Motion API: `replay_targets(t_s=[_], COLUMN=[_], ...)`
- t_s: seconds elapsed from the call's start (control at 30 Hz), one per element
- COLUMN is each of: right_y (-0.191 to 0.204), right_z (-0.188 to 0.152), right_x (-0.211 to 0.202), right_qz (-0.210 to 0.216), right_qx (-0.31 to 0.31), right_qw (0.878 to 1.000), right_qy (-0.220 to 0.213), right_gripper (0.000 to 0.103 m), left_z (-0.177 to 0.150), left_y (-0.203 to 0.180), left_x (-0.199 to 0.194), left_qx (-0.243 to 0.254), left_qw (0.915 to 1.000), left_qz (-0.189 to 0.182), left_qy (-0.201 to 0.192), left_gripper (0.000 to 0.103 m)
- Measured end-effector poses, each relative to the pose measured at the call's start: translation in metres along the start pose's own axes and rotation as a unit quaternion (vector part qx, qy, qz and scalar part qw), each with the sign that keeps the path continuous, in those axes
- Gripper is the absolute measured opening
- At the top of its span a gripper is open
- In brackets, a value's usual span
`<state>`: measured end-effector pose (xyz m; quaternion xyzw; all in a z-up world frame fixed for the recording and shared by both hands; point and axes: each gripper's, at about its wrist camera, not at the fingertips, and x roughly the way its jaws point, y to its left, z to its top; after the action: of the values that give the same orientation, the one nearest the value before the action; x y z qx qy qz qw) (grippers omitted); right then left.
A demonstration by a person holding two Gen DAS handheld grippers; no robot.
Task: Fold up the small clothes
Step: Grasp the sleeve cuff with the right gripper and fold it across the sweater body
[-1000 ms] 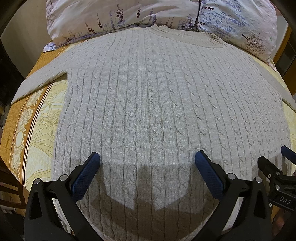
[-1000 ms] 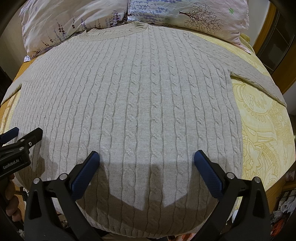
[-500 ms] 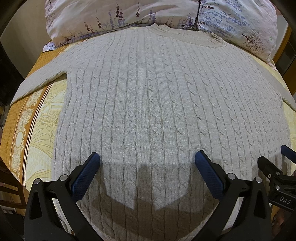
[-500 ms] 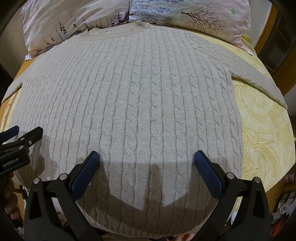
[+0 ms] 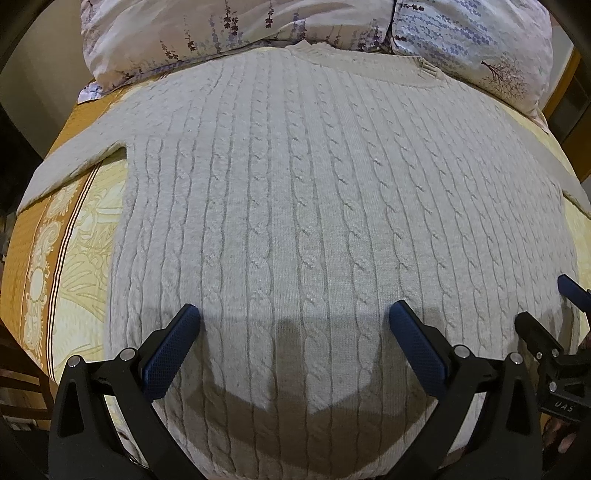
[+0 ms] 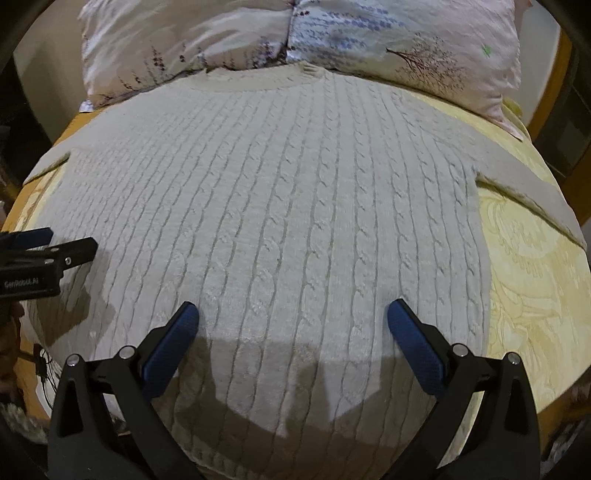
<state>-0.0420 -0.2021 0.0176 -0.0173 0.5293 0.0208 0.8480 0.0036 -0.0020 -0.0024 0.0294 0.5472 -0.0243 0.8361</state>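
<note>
— Where's the sweater [image 5: 295, 206]?
— Spread flat on the bed [image 6: 524, 295], neckline toward the pillows [image 6: 295, 33].
— Your grippers?
— Left gripper [image 5: 294, 321] and right gripper [image 6: 292, 319] both spread wide, empty — poised near the hem, probably for grabbing.

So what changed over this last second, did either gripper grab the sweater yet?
No grab yet. The right gripper drew back and swung slightly, so the pillows show more in its view. The left gripper barely moved. Both have jaws wide open above the sweater, which lies flat and unfolded on the bedspread as before.
</note>
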Motion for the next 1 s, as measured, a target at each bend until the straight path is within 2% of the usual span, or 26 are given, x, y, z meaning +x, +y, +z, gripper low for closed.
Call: replay_targets(t_s=[0.07,0.17,0.23,0.37,0.47,0.53,0.57,0.7,0.73,0.9,0.97,1.0], right_y=[-0.005,-0.025,-0.052,-0.122,-0.194,-0.243,-0.268,-0.316,-0.324,-0.336,-0.339,-0.344], right_z=[0.003,0.013,0.023,0.039,0.043,0.038,0.034,0.028,0.028,0.035,0.034,0.032], right_x=[0.0,-0.001,-0.002,-0.002,0.001,0.006,0.009,0.016,0.018,0.022,0.021,0.021], right_qz=[0.009,0.044,0.064,0.05,0.043,0.058,0.072,0.103,0.104,0.09,0.084,0.079], right_qx=[0.006,0.05,0.101,0.203,0.321,0.411,0.46,0.551,0.562,0.564,0.565,0.568], right_qw=[1.0,0.998,0.993,0.977,0.945,0.907,0.882,0.822,0.813,0.813,0.813,0.811], right_qy=[-0.001,-0.006,-0.019,-0.04,-0.055,-0.065,-0.073,-0.106,-0.11,-0.111,-0.114,-0.116], right_gripper=[0.101,0.101,0.093,0.09,0.086,0.079,0.078,0.07,0.067,0.056,0.05,0.043], left_z=[0.004,0.01,0.015,0.029,0.038,0.043,0.045,0.054,0.055,0.064,0.066,0.067], left_y=[0.002,0.007,0.015,0.028,0.034,0.036,0.038,0.04,0.039,0.038,0.037,0.036], left_x=[0.001,0.0,-0.001,-0.003,-0.003,-0.001,0.0,0.0,-0.001,0.002,0.001,0.001], left_qx=[0.0,-0.012,-0.032,-0.058,-0.064,-0.063,-0.062,-0.069,-0.072,-0.082,-0.083,-0.083], left_qw=[1.0,0.9997,0.9986,0.9958,0.9948,0.9948,0.9946,0.9914,0.99,0.9874,0.9871,0.9869], left_qz=[-0.003,-0.017,-0.039,-0.055,-0.051,-0.046,-0.048,-0.077,-0.087,-0.105,-0.107,-0.108], left_qy=[-0.001,-0.008,-0.019,-0.044,-0.061,-0.065,-0.067,-0.08,-0.084,-0.084,-0.086,-0.087], left_gripper=[0.102,0.102,0.102,0.102,0.102,0.102,0.102,0.102,0.102,0.102,0.102,0.102])
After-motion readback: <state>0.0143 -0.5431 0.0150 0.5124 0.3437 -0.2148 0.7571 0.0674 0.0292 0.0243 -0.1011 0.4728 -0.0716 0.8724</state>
